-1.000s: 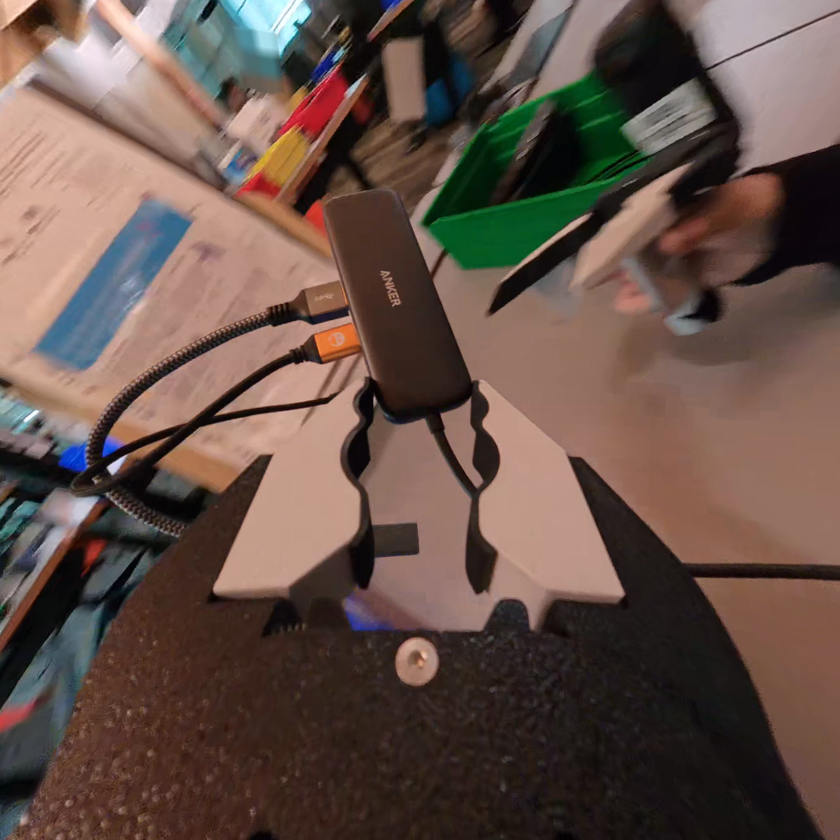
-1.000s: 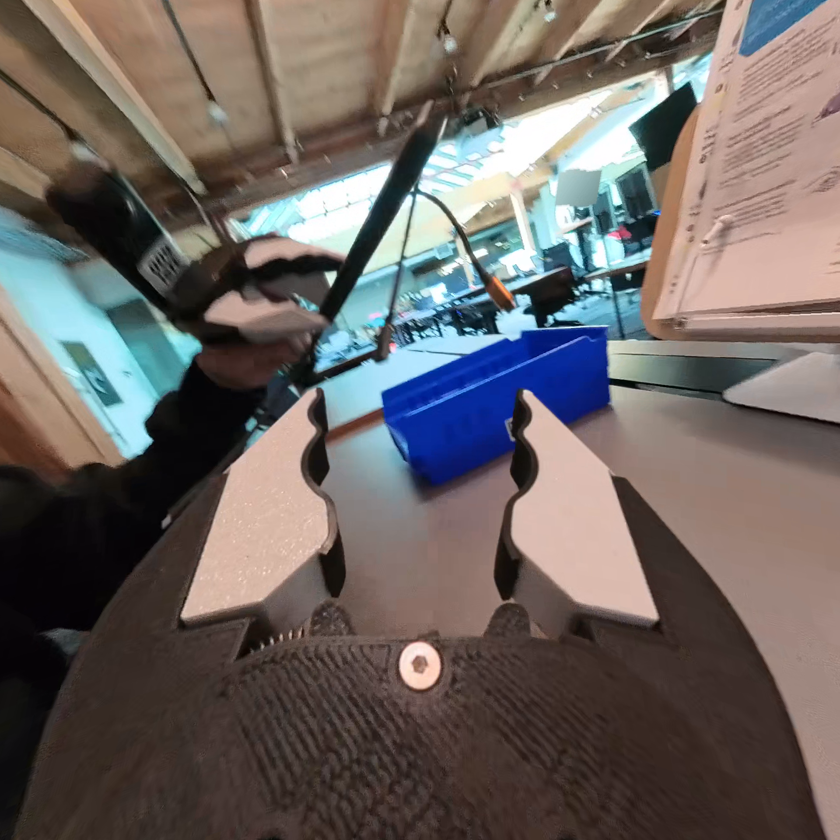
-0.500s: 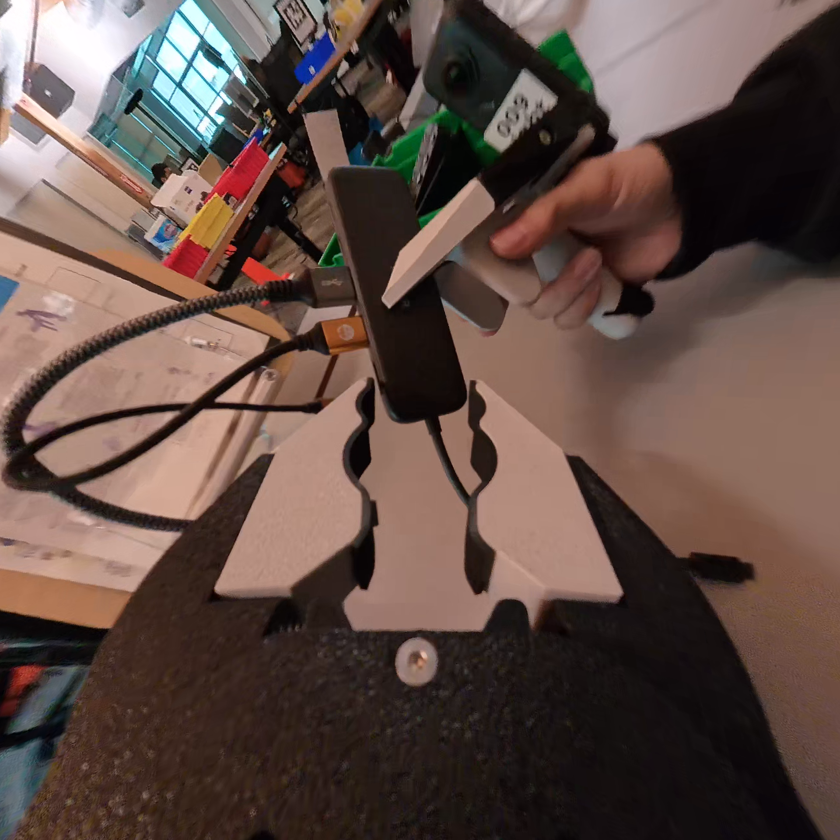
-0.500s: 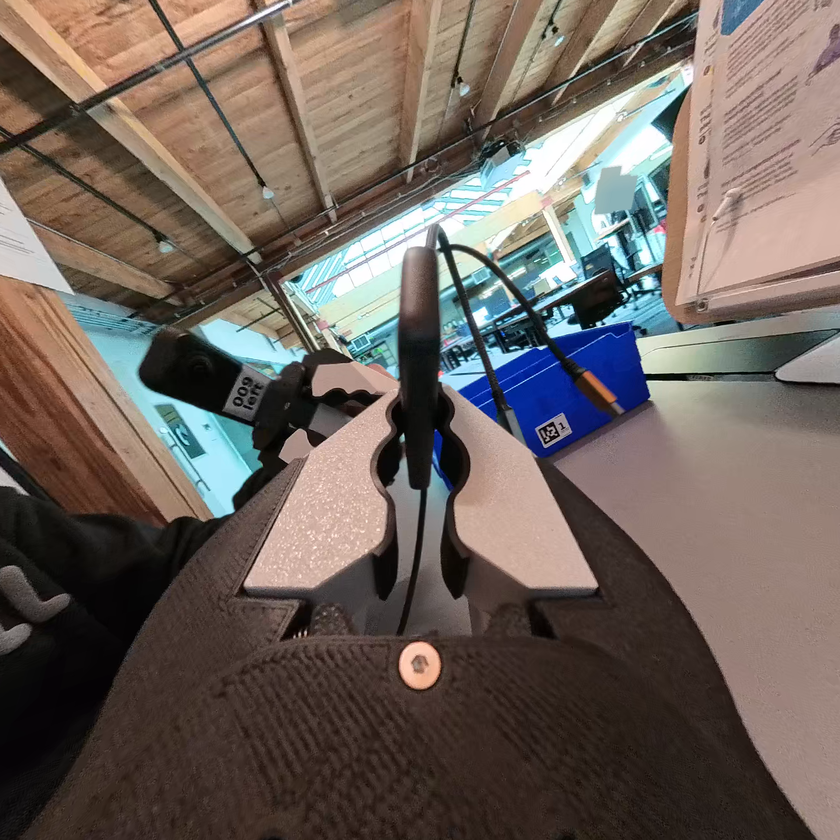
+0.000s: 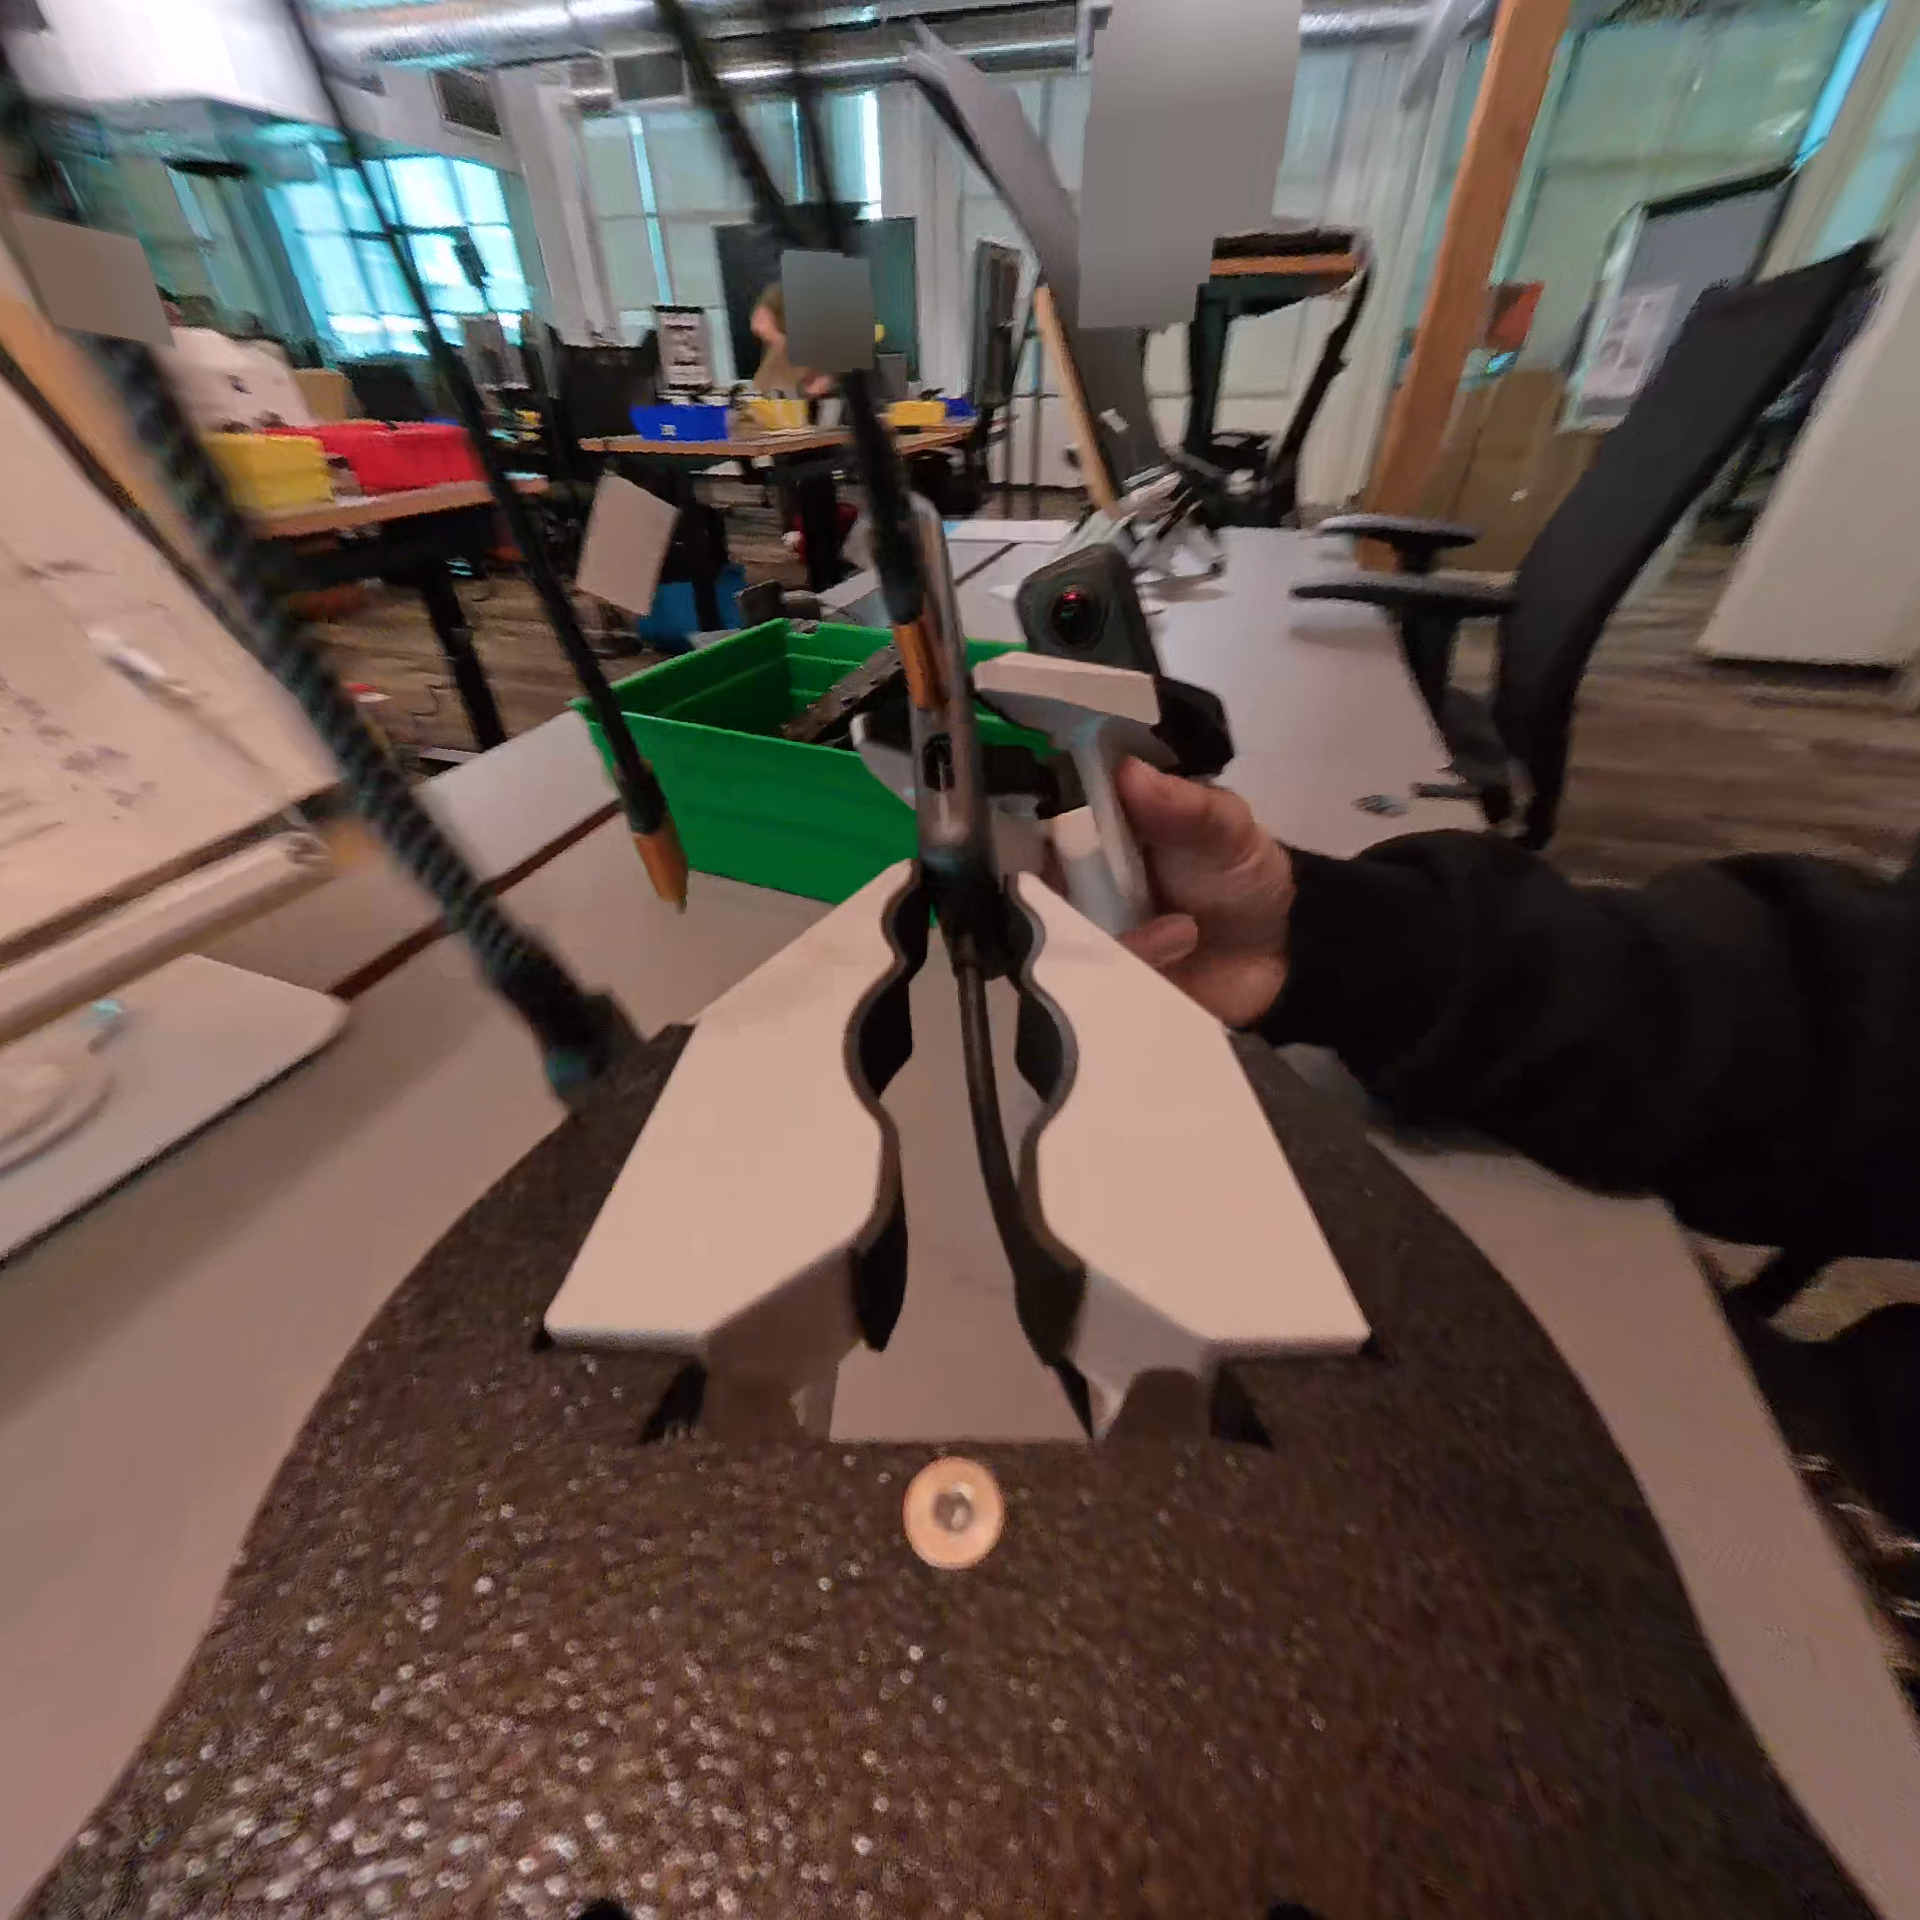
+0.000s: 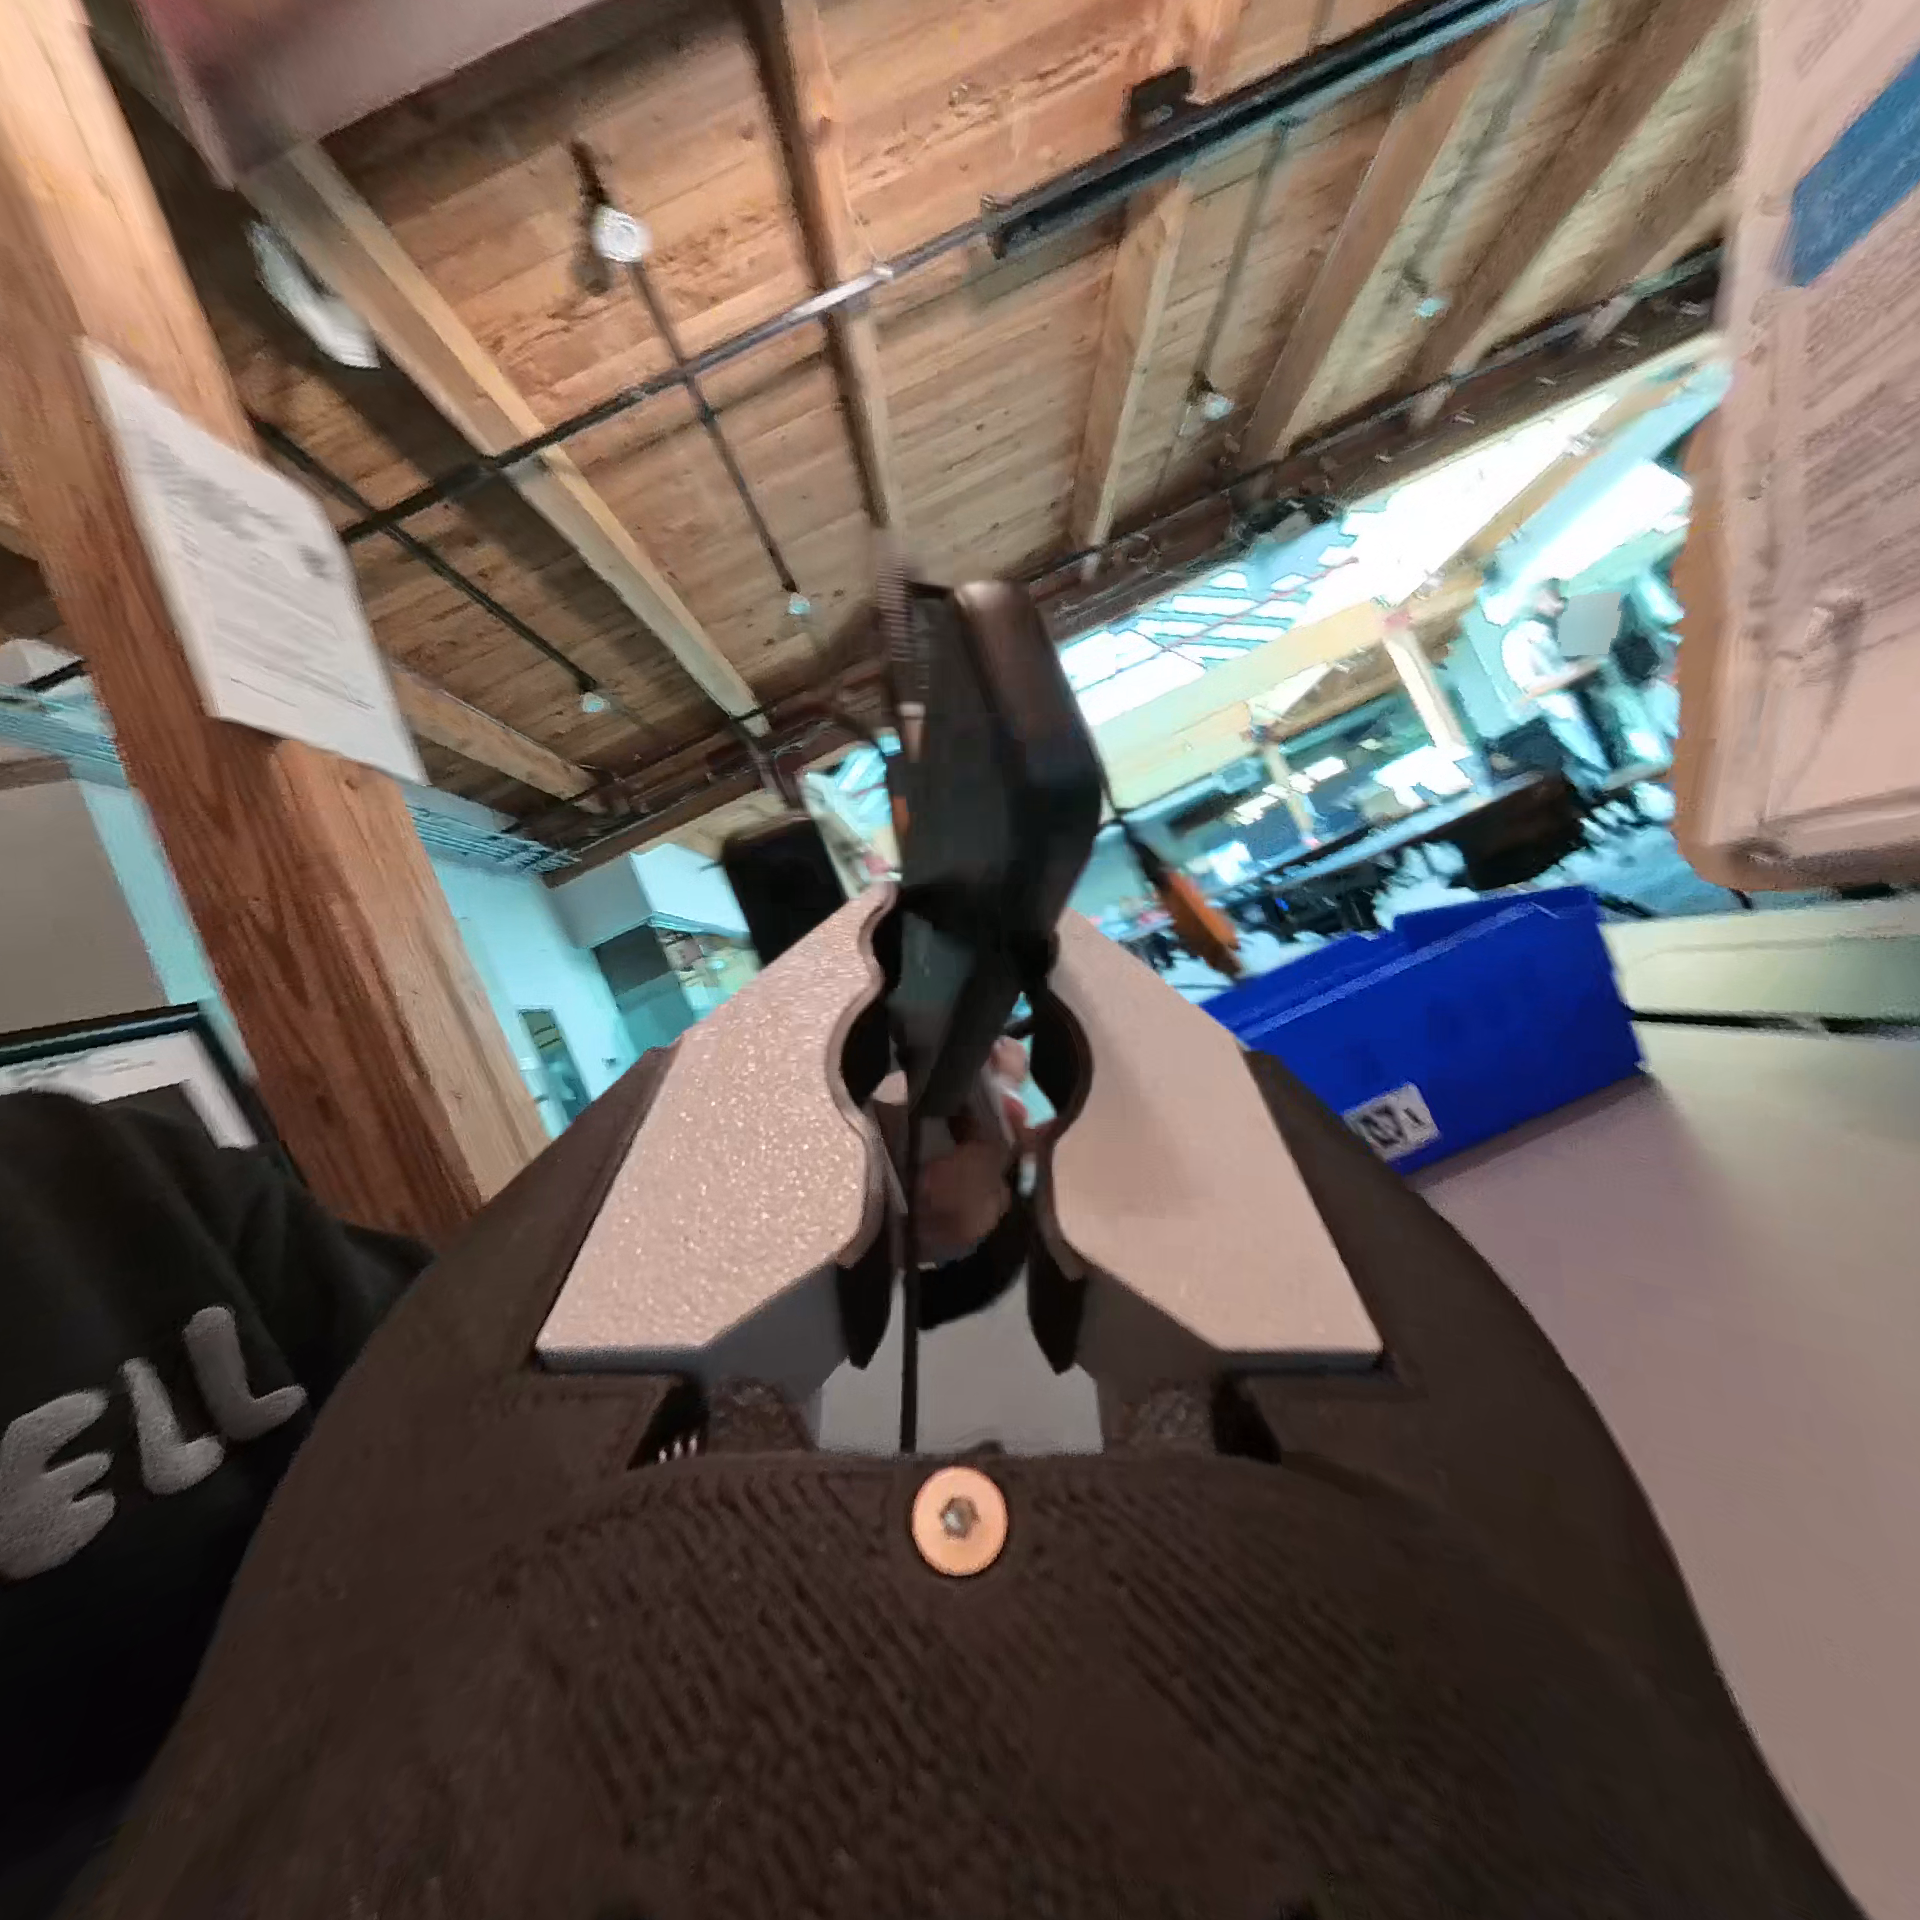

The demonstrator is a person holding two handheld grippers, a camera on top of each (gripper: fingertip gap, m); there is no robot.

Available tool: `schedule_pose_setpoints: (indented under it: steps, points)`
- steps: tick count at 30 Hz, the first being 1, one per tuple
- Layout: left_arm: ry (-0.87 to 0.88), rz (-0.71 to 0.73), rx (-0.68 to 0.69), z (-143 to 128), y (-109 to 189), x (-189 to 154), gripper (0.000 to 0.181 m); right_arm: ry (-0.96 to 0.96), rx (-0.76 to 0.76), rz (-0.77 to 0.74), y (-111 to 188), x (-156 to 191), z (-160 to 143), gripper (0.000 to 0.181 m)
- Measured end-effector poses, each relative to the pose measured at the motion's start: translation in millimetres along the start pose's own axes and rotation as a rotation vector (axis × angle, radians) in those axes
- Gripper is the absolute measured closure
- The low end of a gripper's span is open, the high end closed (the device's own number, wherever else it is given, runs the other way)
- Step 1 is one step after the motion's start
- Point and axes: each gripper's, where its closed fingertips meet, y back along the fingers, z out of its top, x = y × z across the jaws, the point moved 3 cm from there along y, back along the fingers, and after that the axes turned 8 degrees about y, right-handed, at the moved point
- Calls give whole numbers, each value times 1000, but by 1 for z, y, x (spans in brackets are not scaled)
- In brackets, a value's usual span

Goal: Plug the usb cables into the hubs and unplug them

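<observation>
Left wrist view: left gripper (image 5: 961, 914) clamped on hub (image 5: 940, 727) above grey table (image 5: 260, 1195), green bin (image 5: 748, 769) behind, office desks beyond. Right gripper (image 6: 966, 940) apparently pinching same hub (image 6: 987, 769); blurred.

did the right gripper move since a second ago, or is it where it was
Yes. In the right wrist view the right gripper, then open and short of the blue bin, has swung to the hub and shut on it.
</observation>
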Motion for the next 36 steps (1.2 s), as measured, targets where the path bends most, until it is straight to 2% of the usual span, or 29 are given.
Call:
schedule_pose_setpoints:
  steps: [3, 6, 8, 11, 14, 15, 19, 22, 25, 27, 29, 31, 32, 33, 35, 36]
  points:
    - [-218, 107, 29, 5, 9, 8, 172, -34, 6, -139, 7, -19, 1, 134]
    - [-454, 150, 73, 13, 17, 6, 173, -184, -59, -129, 13, -26, 10, 120]
    - [-600, 142, 83, 17, 20, 1, 172, -276, -88, -70, 15, -25, 13, 122]
    - [-691, 120, 98, 20, 22, -2, 173, -333, -43, -10, 12, -21, 4, 127]
    - [-742, 105, 109, 18, 22, -2, 173, -353, -16, 29, 7, -14, -1, 130]
    - [-751, 104, 103, 18, 23, -2, 173, -352, -23, 26, 8, -15, 0, 136]
    - [-781, 139, 93, 14, 21, 0, 172, -369, -62, 19, 7, -17, 1, 137]
    - [-769, 174, 92, 11, 20, 4, 172, -325, -89, -4, 7, -18, 3, 137]
    - [-731, 170, 18, 15, 20, -1, 171, -274, -120, 1, 8, -13, 11, 137]
    - [-681, 109, 39, 11, 24, -8, 152, -257, -174, 17, 13, -11, 23, 138]
    - [-611, -1, 117, 0, 33, -16, 133, -237, -201, 41, 19, -8, 33, 138]
    - [-526, -95, 200, -10, 51, -18, 132, -201, -217, 56, 22, -4, 40, 138]
    - [-458, -102, 200, -8, 62, -14, 133, -184, -225, 72, 23, -1, 43, 138]
    - [-378, -83, 154, 0, 72, -6, 136, -170, -233, 81, 23, 2, 45, 138]
    - [-159, 15, -48, 31, 86, 14, 144, -138, -234, 117, 21, 9, 46, 138]
    - [-46, 17, -133, 43, 88, 17, 144, -131, -228, 131, 20, 11, 46, 138]
